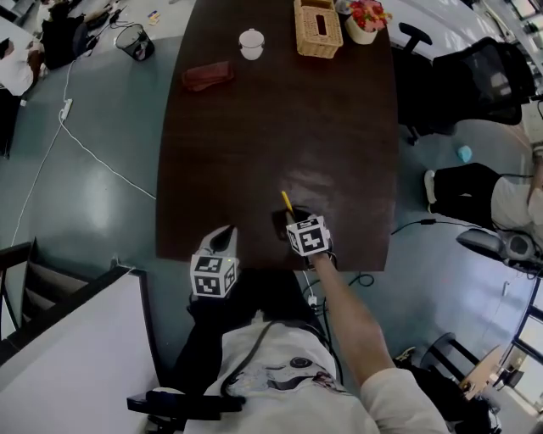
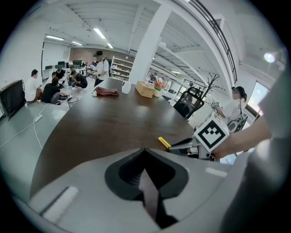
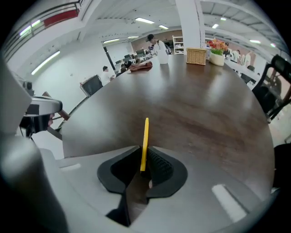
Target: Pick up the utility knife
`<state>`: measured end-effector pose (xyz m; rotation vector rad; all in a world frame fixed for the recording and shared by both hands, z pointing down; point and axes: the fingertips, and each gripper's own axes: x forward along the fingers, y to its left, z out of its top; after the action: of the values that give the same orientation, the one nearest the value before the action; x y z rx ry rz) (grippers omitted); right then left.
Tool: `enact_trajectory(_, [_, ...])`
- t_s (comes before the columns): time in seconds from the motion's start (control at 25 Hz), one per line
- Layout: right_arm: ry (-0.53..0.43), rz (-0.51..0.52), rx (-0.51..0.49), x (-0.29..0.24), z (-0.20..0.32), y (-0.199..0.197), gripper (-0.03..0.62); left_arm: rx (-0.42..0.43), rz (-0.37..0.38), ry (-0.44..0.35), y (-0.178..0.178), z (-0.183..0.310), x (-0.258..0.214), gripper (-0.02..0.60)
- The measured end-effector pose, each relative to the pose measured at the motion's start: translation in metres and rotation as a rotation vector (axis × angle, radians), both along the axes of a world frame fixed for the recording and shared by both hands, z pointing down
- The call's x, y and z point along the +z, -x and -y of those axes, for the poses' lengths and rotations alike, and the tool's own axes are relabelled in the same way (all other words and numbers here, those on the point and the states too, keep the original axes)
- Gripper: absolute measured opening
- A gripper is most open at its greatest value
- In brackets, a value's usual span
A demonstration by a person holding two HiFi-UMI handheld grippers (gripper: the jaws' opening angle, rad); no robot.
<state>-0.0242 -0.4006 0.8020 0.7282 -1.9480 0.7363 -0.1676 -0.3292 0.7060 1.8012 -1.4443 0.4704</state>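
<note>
Right gripper (image 1: 285,220) (image 3: 144,160) low over the near end of a long dark brown wooden table (image 1: 280,127), at the end of a bare forearm reaching in from the near edge. Jaws clamped on a slim yellow utility knife (image 3: 144,141), gripped at its rear end between the ribbed black pads (image 3: 160,164). Stands on edge in that grip and sticks forward past the fingertips, pointing along the table toward its far end. In the head view, the knife (image 1: 287,202) just a short yellow bar ahead of the marker cube; in the left gripper view, a yellow tip of the knife (image 2: 164,142) jutting from the right gripper (image 2: 184,144). Contact between knife and tabletop: cannot tell.

Left gripper (image 1: 224,239) (image 2: 145,157) just beside the right one, to its left, at the table's near edge. Jaws closed together, nothing between them.

At the far end of the table, well apart from both grippers: a pale woven wicker basket (image 1: 318,28), a small white cup (image 1: 251,43), a crumpled dark red cloth (image 1: 208,75) and a pot of pink and red flowers (image 1: 366,19)
</note>
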Motion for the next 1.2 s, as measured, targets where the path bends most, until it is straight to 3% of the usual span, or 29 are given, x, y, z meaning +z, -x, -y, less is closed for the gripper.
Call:
enact_trajectory(0.16, [-0.083,-0.095,-0.017,0.002,-0.002,0.004,0.049,0.005,-0.002,-0.002,0.000,-0.002,0.001,-0.003])
enact_trajectory(0.24, [-0.071,-0.099,0.011,0.004,0.000,0.003,0.048,0.006,-0.002,-0.006,0.000,-0.002,0.000,-0.003])
enact_trajectory(0.36, [-0.057,-0.029,0.075,-0.009,0.004,0.000,0.046,0.008,-0.003,-0.028,0.002,-0.002,-0.008,-0.003])
enact_trajectory(0.72, [-0.213,0.300,0.301,-0.122,-0.022,-0.020,0.046,0.031,0.022,-0.213,0.019,-0.003,-0.064,-0.003])
enact_trajectory(0.96, [-0.293,0.358,0.364,-0.165,-0.058,-0.021,0.046,0.036,0.018,-0.255,0.026,-0.031,-0.077,-0.003])
enact_trajectory(1.2, [-0.354,0.391,0.356,-0.185,-0.087,-0.021,0.046,0.027,0.002,-0.280,0.018,-0.065,-0.072,-0.003])
